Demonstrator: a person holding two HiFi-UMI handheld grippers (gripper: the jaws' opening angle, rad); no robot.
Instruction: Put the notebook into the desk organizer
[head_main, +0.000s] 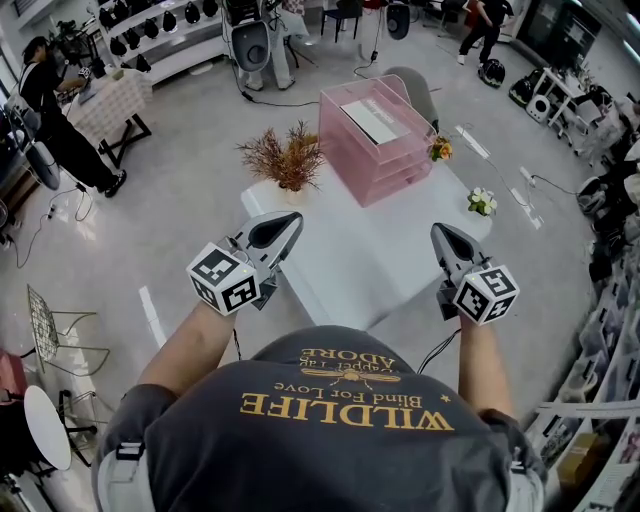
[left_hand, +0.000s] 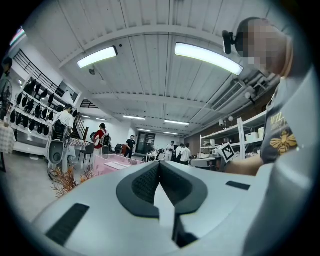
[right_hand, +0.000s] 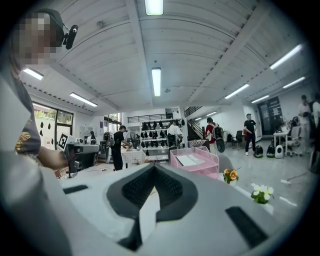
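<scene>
A white bench (head_main: 350, 262) stands in a wide hall with a grey floor. Beyond both claws, on its far side, sits the pink desk organizer (head_main: 352, 152), the notebook (head_main: 372, 120) lying flat in its top tray. The left claw (head_main: 290, 222) and right claw (head_main: 440, 233) are each pressed together, pinching nothing.

organizer (head_main: 388, 160) on table (head_main: 350, 270), plant (head_main: 285, 158) at left

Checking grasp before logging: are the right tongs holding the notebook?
No, the right tongs are shut with nothing between them; the notebook lies atop the pink organizer.
</scene>
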